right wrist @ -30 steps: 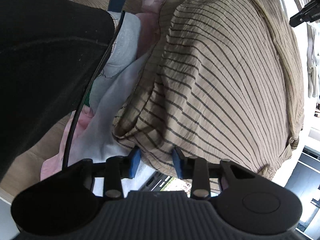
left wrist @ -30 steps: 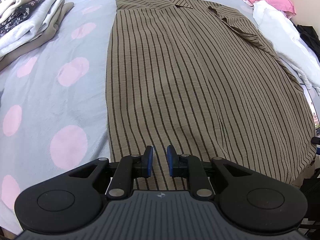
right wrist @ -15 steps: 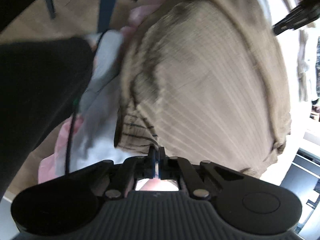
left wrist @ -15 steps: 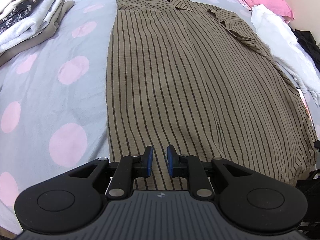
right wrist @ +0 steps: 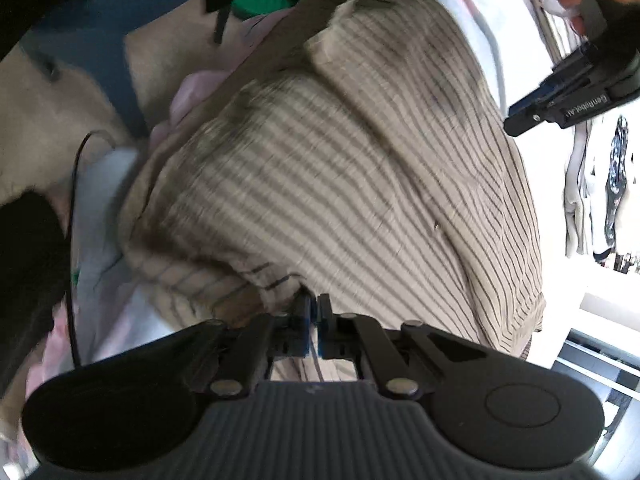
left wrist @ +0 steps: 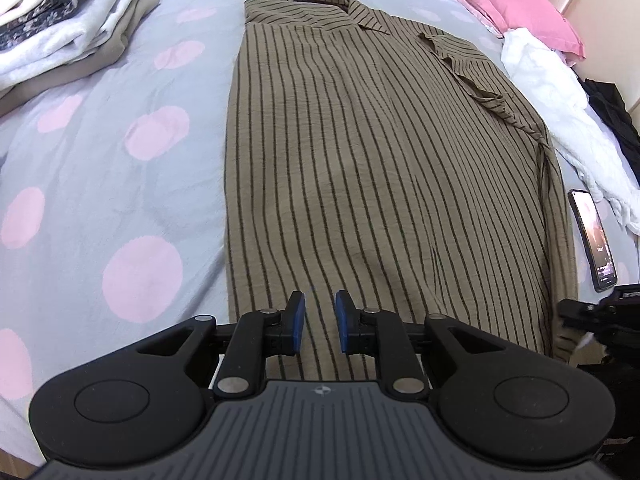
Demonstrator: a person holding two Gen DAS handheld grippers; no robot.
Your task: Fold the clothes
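Right tool: our right tool (right wrist: 314,312) has just clamped shut on the hem corner of the striped shirt (right wrist: 360,184); a second ago its jaws stood apart around that edge.
Left tool: our left tool (left wrist: 319,322) hovers over the shirt's hem, jaws a little apart and just widened slightly, nothing pinched between them.
What changed: the gripped corner now lifts off the bed (left wrist: 120,168), and the blurred cloth bunches beside the right tool.
Meaning: we judge the hem-to-collar fold is starting, one corner secured and the left one not yet.
Shirt: flat on the bed, collar at the far end, phone (left wrist: 592,236) just beside its right edge.
Containers: none visible; folded clothes (left wrist: 60,32) sit stacked well left of the shirt's collar.
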